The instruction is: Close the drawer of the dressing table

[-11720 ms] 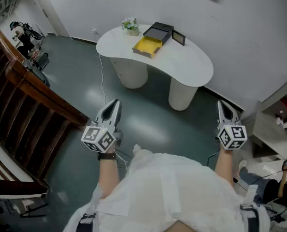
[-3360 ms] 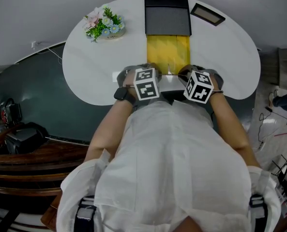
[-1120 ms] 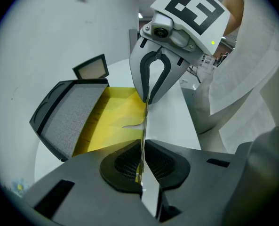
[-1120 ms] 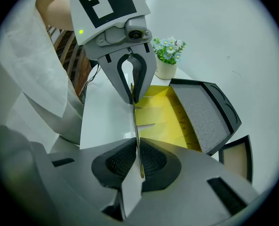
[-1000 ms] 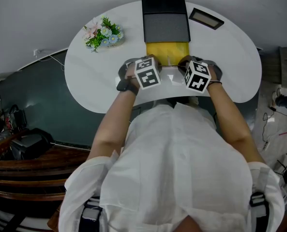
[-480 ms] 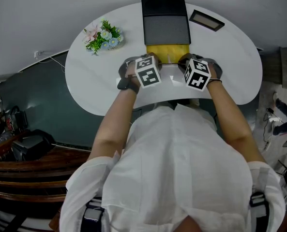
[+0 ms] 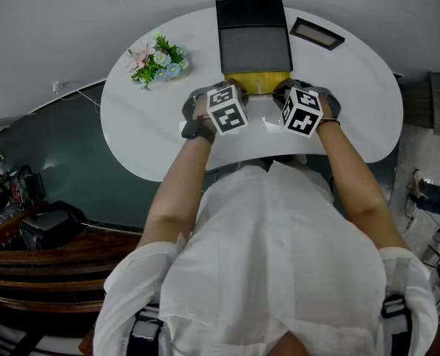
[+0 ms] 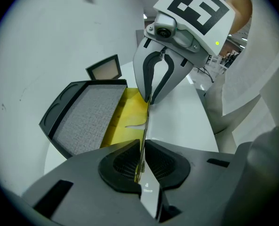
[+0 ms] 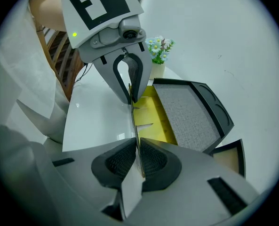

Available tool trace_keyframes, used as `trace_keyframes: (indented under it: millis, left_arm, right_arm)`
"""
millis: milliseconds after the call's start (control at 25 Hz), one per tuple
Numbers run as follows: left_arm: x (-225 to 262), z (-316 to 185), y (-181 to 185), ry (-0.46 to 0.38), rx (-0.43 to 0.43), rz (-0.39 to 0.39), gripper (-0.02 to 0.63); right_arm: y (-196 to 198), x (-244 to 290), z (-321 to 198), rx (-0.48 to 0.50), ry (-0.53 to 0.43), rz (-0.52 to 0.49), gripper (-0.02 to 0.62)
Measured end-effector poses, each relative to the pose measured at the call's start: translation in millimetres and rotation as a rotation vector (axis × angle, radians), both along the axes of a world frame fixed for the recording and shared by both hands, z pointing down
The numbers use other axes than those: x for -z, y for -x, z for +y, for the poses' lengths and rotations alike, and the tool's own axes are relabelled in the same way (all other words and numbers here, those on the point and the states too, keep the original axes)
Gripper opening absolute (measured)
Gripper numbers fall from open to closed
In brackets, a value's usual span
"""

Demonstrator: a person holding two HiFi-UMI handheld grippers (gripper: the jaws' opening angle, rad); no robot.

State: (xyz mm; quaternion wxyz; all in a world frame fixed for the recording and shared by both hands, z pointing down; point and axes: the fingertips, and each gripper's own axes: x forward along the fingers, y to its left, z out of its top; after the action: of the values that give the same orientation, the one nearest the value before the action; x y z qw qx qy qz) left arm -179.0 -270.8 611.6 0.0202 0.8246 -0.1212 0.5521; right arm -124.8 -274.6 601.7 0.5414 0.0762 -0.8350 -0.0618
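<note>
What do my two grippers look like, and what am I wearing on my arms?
The left gripper and right gripper are grey, with curved jaws lined with black ribbed pads. Each carries a white cube printed with black square markers, with a small green light nearby. The person wears a loose white short-sleeved top and a dark wristband on the left wrist.

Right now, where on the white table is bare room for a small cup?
Two free patches on the table: the left end, in front of the flowers, and the right end, in front of the frame. The middle is crowded: black box, drawer, and left gripper and right gripper shut on its front.
</note>
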Motion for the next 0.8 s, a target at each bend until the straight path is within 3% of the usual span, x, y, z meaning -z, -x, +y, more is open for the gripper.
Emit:
trace_keyframes:
  millis: [360,800]
  left_arm:
    - [-3,-16,2,-0.025,0.021,-0.015,0.038]
    - [3,-40,4,-0.118,0.044,-0.032,0.043]
  right_arm:
    - [2,-3,-15,-0.007,-0.037,0.023,0.024]
    - [4,2,-39,-0.015,-0.165,0.025,0.025]
